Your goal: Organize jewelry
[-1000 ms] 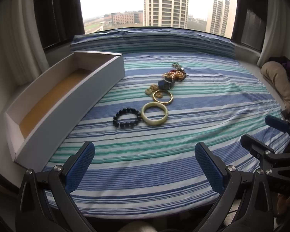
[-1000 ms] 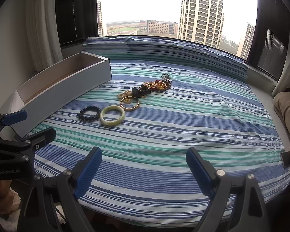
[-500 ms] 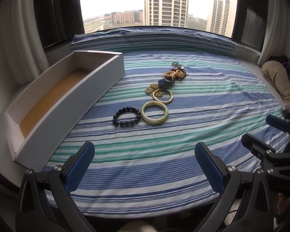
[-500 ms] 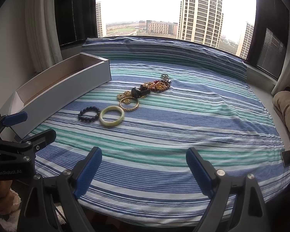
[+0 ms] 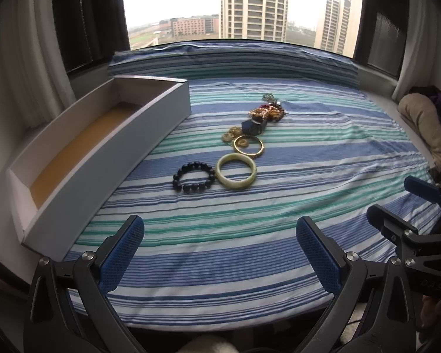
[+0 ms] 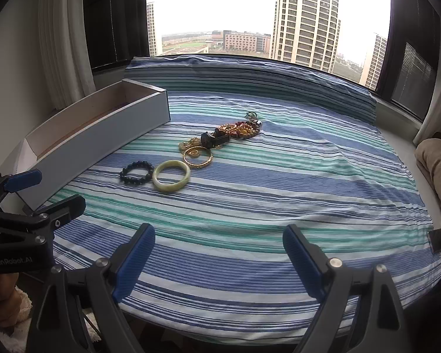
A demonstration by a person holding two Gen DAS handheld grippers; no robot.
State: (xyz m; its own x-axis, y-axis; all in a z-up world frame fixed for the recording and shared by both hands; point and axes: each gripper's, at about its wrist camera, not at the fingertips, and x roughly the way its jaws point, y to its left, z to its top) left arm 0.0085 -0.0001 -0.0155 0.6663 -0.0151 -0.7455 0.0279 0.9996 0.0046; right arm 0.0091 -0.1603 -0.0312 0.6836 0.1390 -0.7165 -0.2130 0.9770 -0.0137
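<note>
Jewelry lies in a row on the striped bedspread (image 5: 308, 176): a black bead bracelet (image 5: 194, 176), a pale green bangle (image 5: 236, 171), a gold bangle (image 5: 247, 146), a dark watch (image 5: 253, 126) and a heap of amber beads (image 5: 267, 112). The same pieces show in the right wrist view: bead bracelet (image 6: 136, 171), green bangle (image 6: 171, 175), gold bangle (image 6: 198, 156). A long white box (image 5: 108, 158) with a tan floor lies open at the left. My left gripper (image 5: 220, 247) and right gripper (image 6: 219, 257) are both open and empty, over the near edge of the bed.
The box also shows in the right wrist view (image 6: 103, 135). A beige cushion (image 5: 426, 129) lies at the right edge. A window and curtains stand behind the bed. A wide striped stretch lies between the grippers and the jewelry.
Both views have shifted only slightly; the right gripper edged a little forward. Nothing was picked up or moved.
</note>
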